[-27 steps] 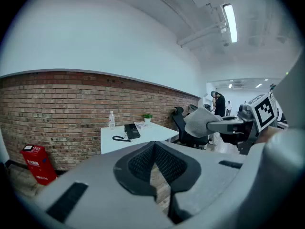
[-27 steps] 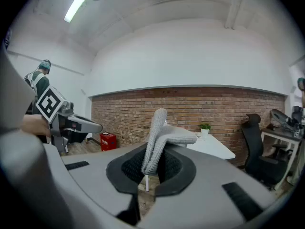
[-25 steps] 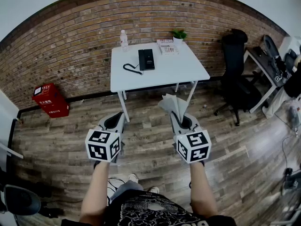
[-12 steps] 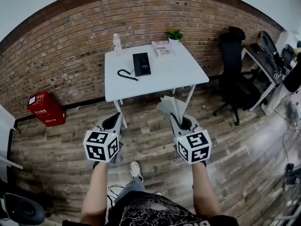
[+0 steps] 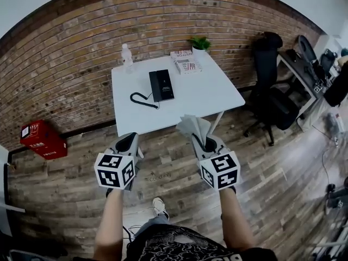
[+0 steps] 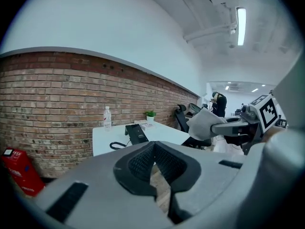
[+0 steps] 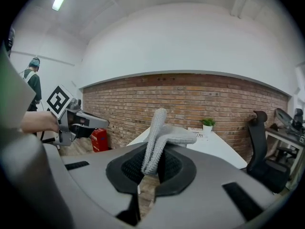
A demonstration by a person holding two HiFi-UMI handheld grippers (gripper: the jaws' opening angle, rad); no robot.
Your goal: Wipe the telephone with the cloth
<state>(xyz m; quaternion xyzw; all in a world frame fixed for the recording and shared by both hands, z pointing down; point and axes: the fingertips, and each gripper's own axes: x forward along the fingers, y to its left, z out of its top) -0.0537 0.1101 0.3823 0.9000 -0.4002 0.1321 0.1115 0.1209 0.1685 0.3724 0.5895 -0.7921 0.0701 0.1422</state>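
Telephone (image 5: 161, 85) sits on a white table (image 5: 209, 94) by the brick wall (image 5: 76, 48), open wood floor (image 5: 163, 165) before its near edge. Right gripper (image 5: 202, 141) pinches the cloth (image 5: 191, 126); left gripper (image 5: 134, 141) pressed together.

The cloth (image 7: 159, 137) is matt, ribbed knit; telephone (image 5: 161, 85) smooth plastic; table (image 5: 206, 91) smooth; brick wall (image 5: 81, 37) rough; floor (image 5: 272, 162) wood-grained.
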